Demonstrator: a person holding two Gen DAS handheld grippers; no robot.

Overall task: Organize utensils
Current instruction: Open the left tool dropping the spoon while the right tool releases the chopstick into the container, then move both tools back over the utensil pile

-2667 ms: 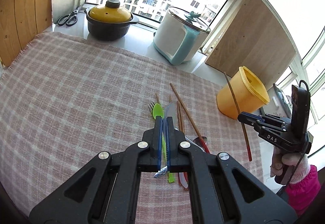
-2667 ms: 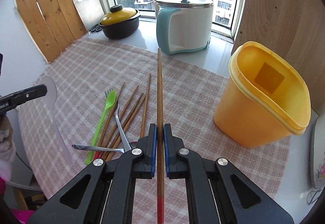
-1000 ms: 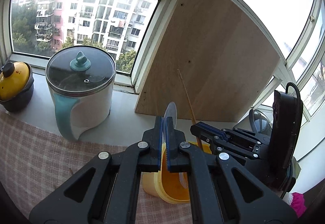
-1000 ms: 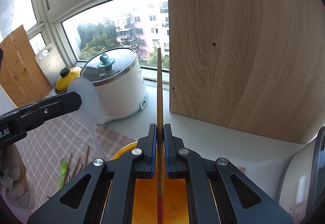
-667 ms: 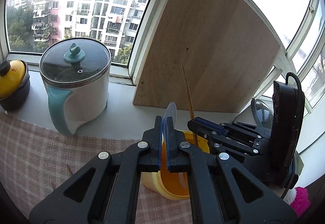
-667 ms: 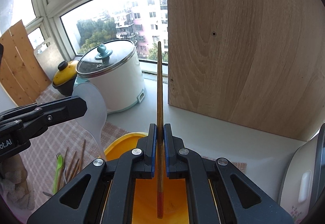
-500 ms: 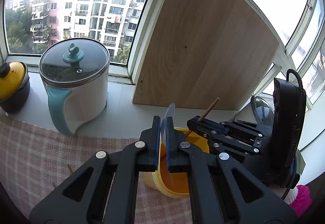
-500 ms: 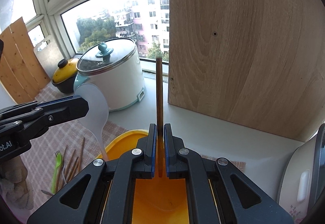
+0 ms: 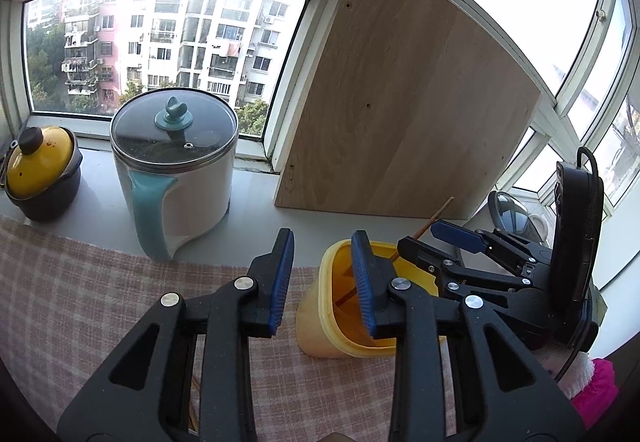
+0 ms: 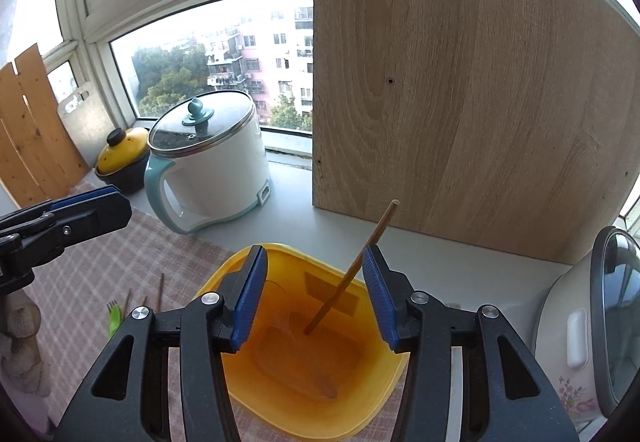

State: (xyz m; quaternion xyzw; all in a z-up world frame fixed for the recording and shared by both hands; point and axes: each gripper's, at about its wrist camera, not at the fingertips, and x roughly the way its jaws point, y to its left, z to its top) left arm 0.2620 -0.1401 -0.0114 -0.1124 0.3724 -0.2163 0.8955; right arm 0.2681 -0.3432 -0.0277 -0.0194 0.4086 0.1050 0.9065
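Observation:
A yellow plastic holder (image 10: 320,382) stands on the checked cloth; it also shows in the left wrist view (image 9: 320,322). A wooden chopstick (image 10: 352,266) leans inside it, its tip sticking out above the rim (image 9: 440,209). A pale translucent spoon lies faintly against the holder's inner wall (image 10: 276,290). My right gripper (image 10: 316,298) is open and empty just above the holder's mouth. My left gripper (image 9: 322,278) is open and empty at the holder's left rim. More chopsticks (image 10: 160,290) and a green fork (image 10: 114,318) lie on the cloth.
A white and teal electric pot (image 9: 172,177) and a yellow-lidded black pot (image 9: 36,173) stand on the sill. A wooden board (image 10: 480,81) leans against the window behind the holder. A white appliance (image 10: 592,342) stands at the right.
Both grippers opened over the yellow holder. The chopstick dropped from the right gripper and now leans inside; the spoon left the left gripper and went into the holder.

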